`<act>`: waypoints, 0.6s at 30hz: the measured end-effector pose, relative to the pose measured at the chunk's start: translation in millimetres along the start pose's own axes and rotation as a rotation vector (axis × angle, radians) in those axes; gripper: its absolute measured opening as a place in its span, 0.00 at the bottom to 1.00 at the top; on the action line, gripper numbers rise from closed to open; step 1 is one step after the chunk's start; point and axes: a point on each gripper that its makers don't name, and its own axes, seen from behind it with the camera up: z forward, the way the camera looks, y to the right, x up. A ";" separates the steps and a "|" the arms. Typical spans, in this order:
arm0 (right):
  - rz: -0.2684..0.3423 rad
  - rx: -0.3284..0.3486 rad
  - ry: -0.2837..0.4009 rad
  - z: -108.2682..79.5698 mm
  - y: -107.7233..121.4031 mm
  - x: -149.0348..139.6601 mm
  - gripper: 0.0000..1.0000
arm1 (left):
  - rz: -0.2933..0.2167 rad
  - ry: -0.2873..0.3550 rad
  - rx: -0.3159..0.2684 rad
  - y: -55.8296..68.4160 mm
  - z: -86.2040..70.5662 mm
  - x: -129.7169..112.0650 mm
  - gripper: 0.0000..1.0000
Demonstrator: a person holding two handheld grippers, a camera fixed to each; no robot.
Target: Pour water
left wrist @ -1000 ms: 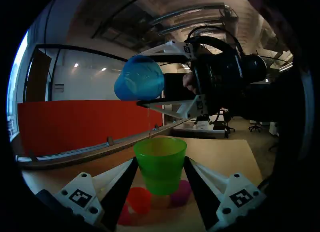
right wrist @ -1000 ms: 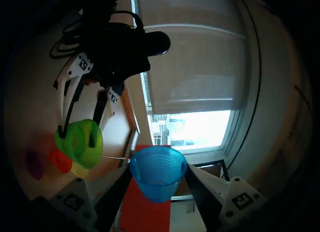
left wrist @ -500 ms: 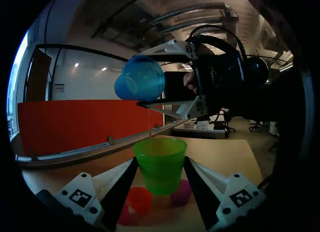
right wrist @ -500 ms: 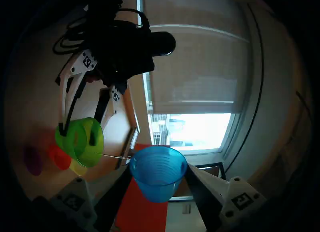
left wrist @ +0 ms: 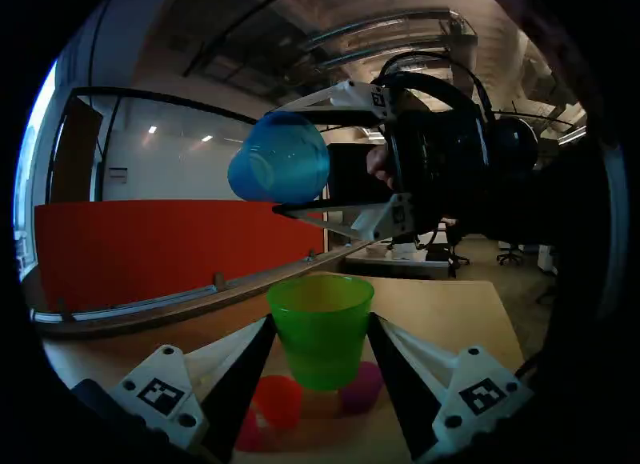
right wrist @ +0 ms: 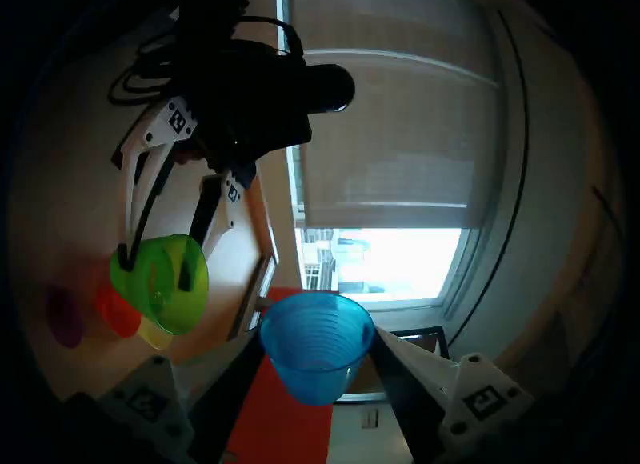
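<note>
Blue cup is clamped in my right gripper, tipped on its side just above the green cup, which my left gripper pinches upright over the table. Lighting's dim, so I can't tell if anything's pouring between them

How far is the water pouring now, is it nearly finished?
Done: the blue cup, in the right gripper, is tipped on its side above the green cup. In hand: the left gripper holds the green cup upright; the gap between them looks clear. Left: turn the blue cup upright, probably set both down.
</note>
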 end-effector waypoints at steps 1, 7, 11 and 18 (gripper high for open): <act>0.002 0.000 0.000 0.2 0.0 -0.4 0.91 | 0.000 0.000 0.000 -0.3 -0.1 0.2 0.82; 0.019 -0.003 0.002 1.7 2.1 -3.7 0.91 | -0.003 0.000 0.004 -1.6 -0.8 0.3 0.82; 0.050 -0.006 0.001 2.9 3.0 -8.5 0.91 | -0.003 0.001 0.006 -1.3 -1.3 0.9 0.82; 0.140 -0.008 -0.004 4.9 2.0 -20.9 0.91 | -0.001 -0.001 0.008 -1.9 -2.2 2.4 0.82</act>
